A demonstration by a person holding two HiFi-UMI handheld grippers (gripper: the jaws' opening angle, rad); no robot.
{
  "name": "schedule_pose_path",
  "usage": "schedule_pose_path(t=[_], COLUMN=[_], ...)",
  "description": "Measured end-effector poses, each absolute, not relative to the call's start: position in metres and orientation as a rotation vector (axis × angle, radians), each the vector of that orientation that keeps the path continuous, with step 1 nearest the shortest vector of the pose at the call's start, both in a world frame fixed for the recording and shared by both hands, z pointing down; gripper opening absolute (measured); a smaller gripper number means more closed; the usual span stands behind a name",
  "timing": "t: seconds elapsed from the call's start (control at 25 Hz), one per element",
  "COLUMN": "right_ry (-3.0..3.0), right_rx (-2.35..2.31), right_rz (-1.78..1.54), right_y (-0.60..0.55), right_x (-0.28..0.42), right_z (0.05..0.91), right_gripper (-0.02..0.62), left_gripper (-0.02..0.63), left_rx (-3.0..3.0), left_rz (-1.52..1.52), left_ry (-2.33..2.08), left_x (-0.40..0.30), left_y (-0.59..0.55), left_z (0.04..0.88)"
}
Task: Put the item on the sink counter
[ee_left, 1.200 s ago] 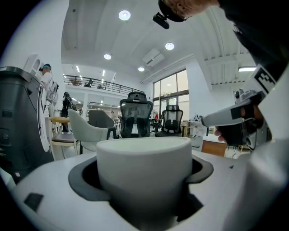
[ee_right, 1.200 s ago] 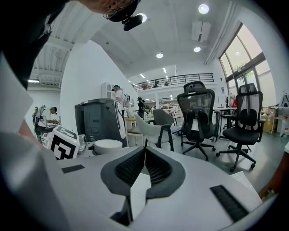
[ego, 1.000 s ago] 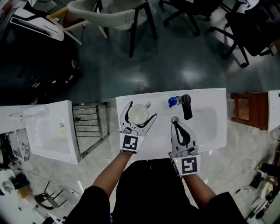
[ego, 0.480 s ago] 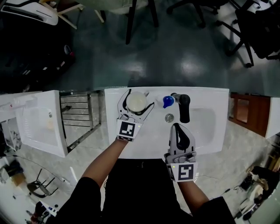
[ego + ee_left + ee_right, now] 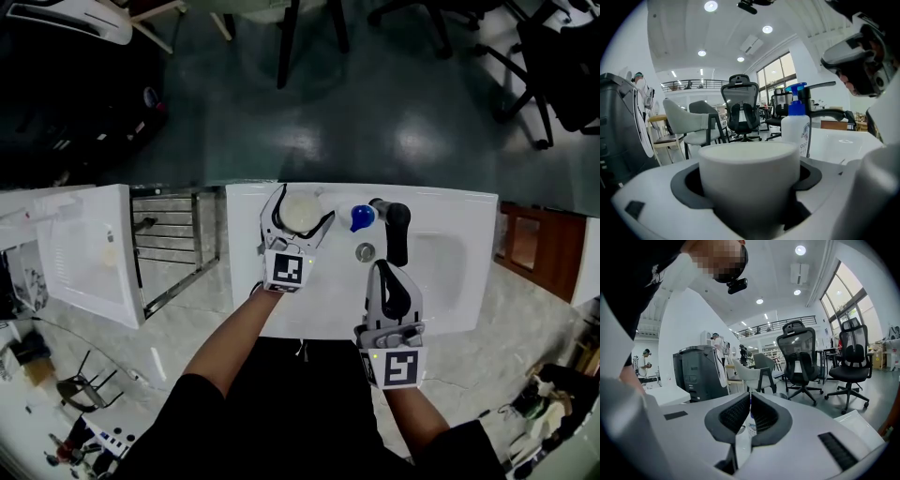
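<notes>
**A:** Fingers of the left gripper: how do they stand?

**B:** Spread wide and gripping a white cup. In the left gripper view the cup is upright. It sits deep in the hollow between the two dark pads, with one pad against each side of its wall.

**A:** Where does that put the cup on the table?

**B:** At the back left corner of the white sink table, as the head view shows it. I cannot tell whether its base touches the surface.

**A:** What is close to it?

**B:** A bottle with a blue pump top stands just to the cup's right. Beside the bottle, a black faucet reaches out over the basin. A small round metal fitting lies on the table in front of the bottle.

**A:** And the right gripper?

**B:** The right gripper is over the front part of the table, to the right of the left one and well apart from the cup. Its fingers are pressed together pad against pad, and the right gripper view shows nothing held between them. Their tips point toward the round fitting and the bottle behind it.
</notes>
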State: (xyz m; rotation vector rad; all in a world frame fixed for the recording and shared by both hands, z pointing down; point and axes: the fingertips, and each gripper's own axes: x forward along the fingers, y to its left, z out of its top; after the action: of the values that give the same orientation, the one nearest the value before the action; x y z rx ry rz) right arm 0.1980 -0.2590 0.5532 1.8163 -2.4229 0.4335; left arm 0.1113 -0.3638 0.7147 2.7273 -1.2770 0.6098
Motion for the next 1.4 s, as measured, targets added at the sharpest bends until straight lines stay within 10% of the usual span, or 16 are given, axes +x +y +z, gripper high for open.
schedule_pose_path(t=[1.4], right_ry=[-2.487], right_rx=[1.818], right_rz=[0.433], right_y=[-0.251], right_x=[0.196], right_z=[0.525], right_gripper=[0.032], left_gripper=[0.500], left_rx=[2.634], left_rz=[0.811], left_ry=[-1.116], left_x=[0.072], left_y=[-0.303], left_z=[0.741])
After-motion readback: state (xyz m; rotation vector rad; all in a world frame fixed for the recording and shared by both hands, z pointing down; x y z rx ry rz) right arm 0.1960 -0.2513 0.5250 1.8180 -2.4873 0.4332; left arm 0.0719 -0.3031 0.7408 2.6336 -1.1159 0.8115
